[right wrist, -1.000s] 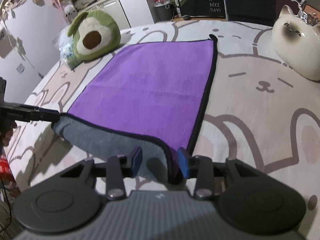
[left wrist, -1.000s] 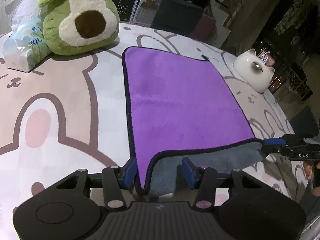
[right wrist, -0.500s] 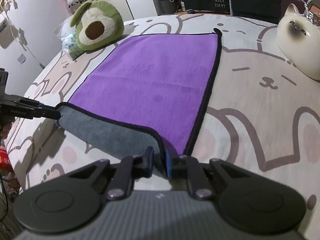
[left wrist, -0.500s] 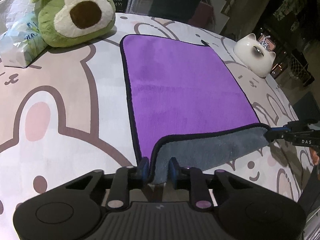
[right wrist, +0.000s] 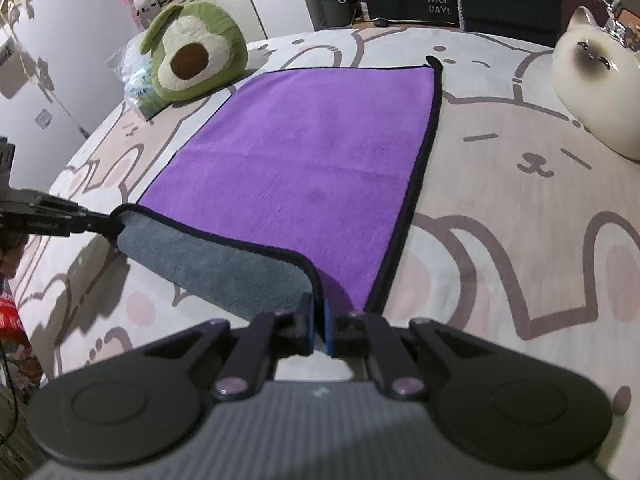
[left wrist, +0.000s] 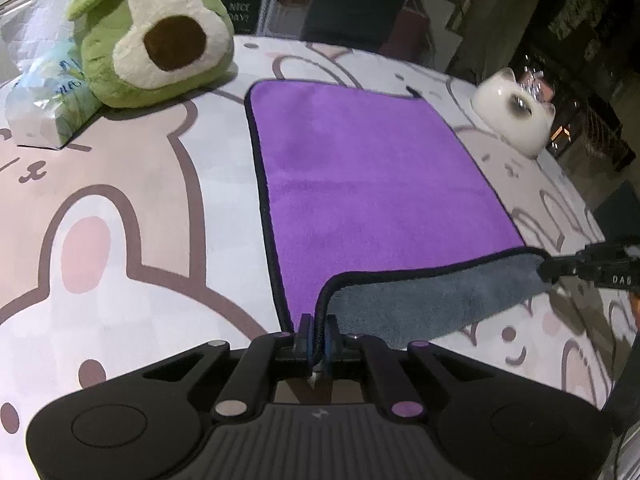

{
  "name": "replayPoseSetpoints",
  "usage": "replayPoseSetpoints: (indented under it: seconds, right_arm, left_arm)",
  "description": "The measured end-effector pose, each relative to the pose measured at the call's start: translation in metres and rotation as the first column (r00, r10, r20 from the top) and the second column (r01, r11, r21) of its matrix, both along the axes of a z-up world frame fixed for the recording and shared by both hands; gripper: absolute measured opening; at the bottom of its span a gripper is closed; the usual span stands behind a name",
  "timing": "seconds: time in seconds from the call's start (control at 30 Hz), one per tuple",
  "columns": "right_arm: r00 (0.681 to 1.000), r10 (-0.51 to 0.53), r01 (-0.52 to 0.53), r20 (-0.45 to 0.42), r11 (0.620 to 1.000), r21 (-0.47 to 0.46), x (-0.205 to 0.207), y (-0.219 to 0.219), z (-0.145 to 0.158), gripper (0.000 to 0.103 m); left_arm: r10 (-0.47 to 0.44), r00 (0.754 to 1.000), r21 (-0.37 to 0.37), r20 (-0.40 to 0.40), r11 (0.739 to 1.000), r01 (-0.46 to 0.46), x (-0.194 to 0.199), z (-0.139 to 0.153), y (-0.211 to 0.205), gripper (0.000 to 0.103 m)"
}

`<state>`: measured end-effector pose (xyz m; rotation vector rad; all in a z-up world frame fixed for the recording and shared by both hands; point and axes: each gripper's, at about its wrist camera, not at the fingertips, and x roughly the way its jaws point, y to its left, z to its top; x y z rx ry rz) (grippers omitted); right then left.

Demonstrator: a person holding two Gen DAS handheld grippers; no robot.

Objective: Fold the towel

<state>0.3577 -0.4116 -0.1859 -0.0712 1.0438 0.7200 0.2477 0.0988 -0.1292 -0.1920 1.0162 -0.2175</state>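
A purple towel (left wrist: 368, 176) with a black hem and a grey underside lies flat on the bunny-print table cover; it also shows in the right wrist view (right wrist: 304, 160). Its near edge is lifted, so the grey underside (left wrist: 432, 300) shows. My left gripper (left wrist: 317, 336) is shut on the towel's near left corner. My right gripper (right wrist: 318, 326) is shut on the near right corner. Each gripper shows in the other's view, the right one (left wrist: 560, 268) at the right edge and the left one (right wrist: 96, 222) at the left edge.
A green avocado plush (left wrist: 152, 36) and a tissue pack (left wrist: 44, 96) sit at the back left. A white cat-shaped figure (left wrist: 512, 116) stands at the back right. The table edge drops off to the right, with dark furniture beyond.
Both grippers have closed on the towel's near corners. The near edge has risen off the table, showing more grey underside.
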Motion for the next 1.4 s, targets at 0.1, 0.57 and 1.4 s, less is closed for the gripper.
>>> replayPoseSetpoints:
  seconds: [0.1, 0.57, 1.4]
  right_arm:
    - [1.000, -0.018, 0.017, 0.022, 1.000, 0.015, 0.001, -0.003, 0.004, 0.006]
    - [0.976, -0.136, 0.116, 0.169, 0.986, 0.123, 0.013, -0.007, 0.035, 0.006]
    - [0.889, -0.308, 0.222, 0.338, 0.937, 0.269, 0.077, 0.016, 0.067, 0.006]
  left_arm:
    - [0.019, 0.999, -0.014, 0.037, 1.000, -0.018, -0.001, 0.008, 0.002, 0.005]
    - [0.119, 0.963, -0.032, 0.243, 0.993, -0.115, 0.009, 0.046, 0.002, 0.005]
    - [0.128, 0.890, 0.021, 0.437, 0.988, -0.153, 0.071, 0.073, -0.001, 0.005]
